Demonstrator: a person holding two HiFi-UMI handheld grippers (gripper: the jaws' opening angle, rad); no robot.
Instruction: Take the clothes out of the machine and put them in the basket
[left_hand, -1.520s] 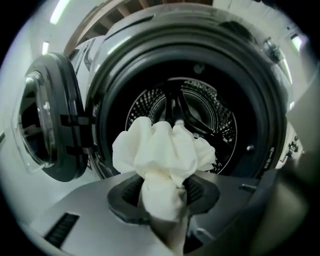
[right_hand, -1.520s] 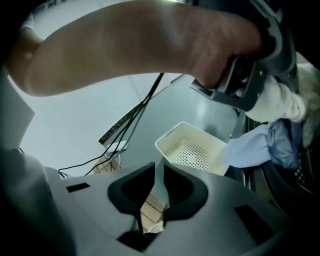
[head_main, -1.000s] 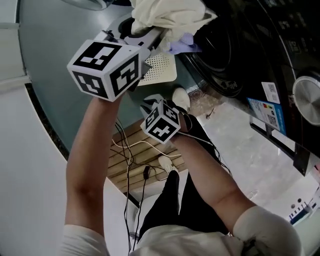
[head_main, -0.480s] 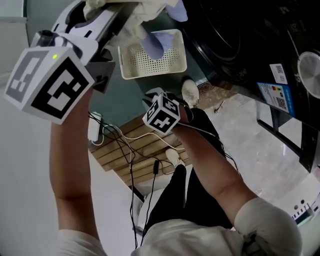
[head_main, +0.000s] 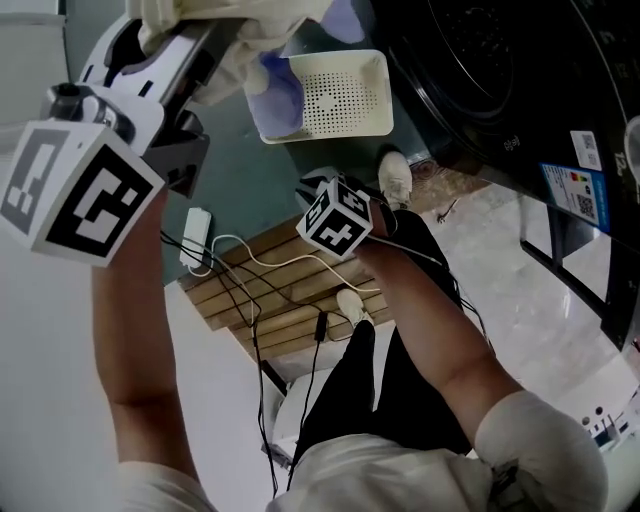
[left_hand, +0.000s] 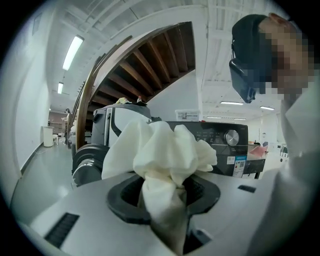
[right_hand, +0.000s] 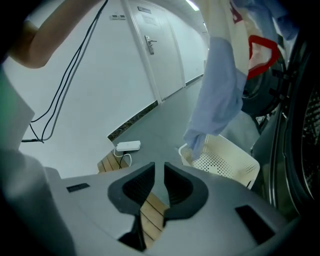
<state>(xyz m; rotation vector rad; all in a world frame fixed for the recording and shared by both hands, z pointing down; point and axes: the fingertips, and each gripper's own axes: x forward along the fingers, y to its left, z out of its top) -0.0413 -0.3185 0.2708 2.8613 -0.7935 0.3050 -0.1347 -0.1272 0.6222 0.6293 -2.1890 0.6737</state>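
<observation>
Head view shows the dark washing machine (head_main: 520, 90) along the right, and the cream perforated basket (head_main: 345, 95) on the floor just beside its front. The step in hand looks like the carry from machine to basket. The left gripper (head_main: 215, 40) is held high at the upper left with a bundle of clothes in it. The left gripper view shows its jaws clamped on a bunched white garment (left_hand: 160, 150), which fills the gap and spills out above the tips. A pale blue garment (head_main: 275, 85) hangs down from the same bundle. In the right gripper view its lower end (right_hand: 215, 105) dangles at the near rim of the basket, though I cannot tell whether it touches. The right gripper (right_hand: 159, 185) sits lower, near the person's knee, pointing at the floor. Its jaws are all but together, with only a thin slit and nothing between them. As I judge it, the next move calls for bringing the left gripper squarely over the basket's opening. It should then sink until the hanging cloth folds inside rather than over the rim, and let the jaws part. The right gripper is free to reach back into the machine.
</observation>
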